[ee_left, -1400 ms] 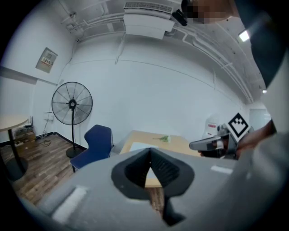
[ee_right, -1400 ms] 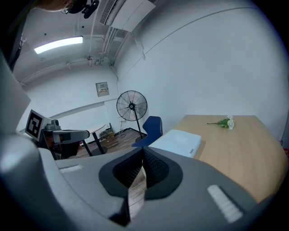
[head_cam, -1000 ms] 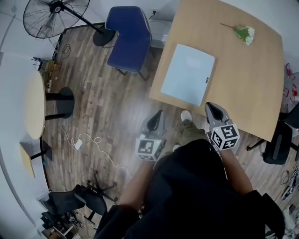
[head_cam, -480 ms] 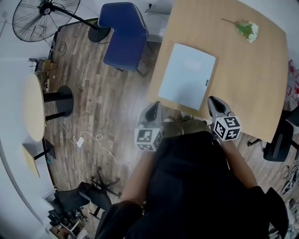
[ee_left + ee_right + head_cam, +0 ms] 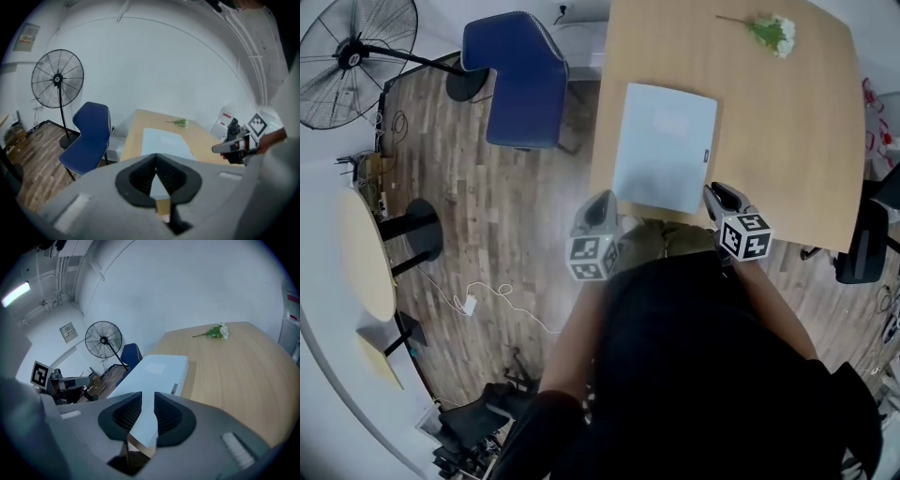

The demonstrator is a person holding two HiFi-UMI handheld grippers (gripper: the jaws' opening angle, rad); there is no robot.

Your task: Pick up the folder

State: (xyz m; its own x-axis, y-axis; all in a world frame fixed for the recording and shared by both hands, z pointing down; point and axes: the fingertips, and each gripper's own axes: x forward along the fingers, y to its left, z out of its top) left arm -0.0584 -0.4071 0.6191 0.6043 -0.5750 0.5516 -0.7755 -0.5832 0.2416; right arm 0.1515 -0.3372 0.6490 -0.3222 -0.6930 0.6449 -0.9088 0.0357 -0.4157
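A pale blue folder (image 5: 664,147) lies flat on the wooden table (image 5: 787,141), close to its near edge. My left gripper (image 5: 602,199) is shut and empty, just off the table's near left corner, short of the folder (image 5: 164,139). My right gripper (image 5: 715,193) hovers at the folder's near right corner. Its jaws are opening, with a narrow gap and nothing pressed between them. In the right gripper view the folder (image 5: 159,371) stretches away beyond the gap of the right gripper (image 5: 143,404). The left gripper (image 5: 156,158) has its jaw tips together.
A sprig of white flowers (image 5: 769,31) lies at the table's far side. A blue chair (image 5: 514,80) stands left of the table and a black chair (image 5: 861,246) at its right. A standing fan (image 5: 356,47), a round side table (image 5: 366,253) and a floor cable (image 5: 478,300) are further left.
Both grippers have moved forward and down to the table's near edge, closer to the folder. The right jaws have parted slightly; the left stays shut.
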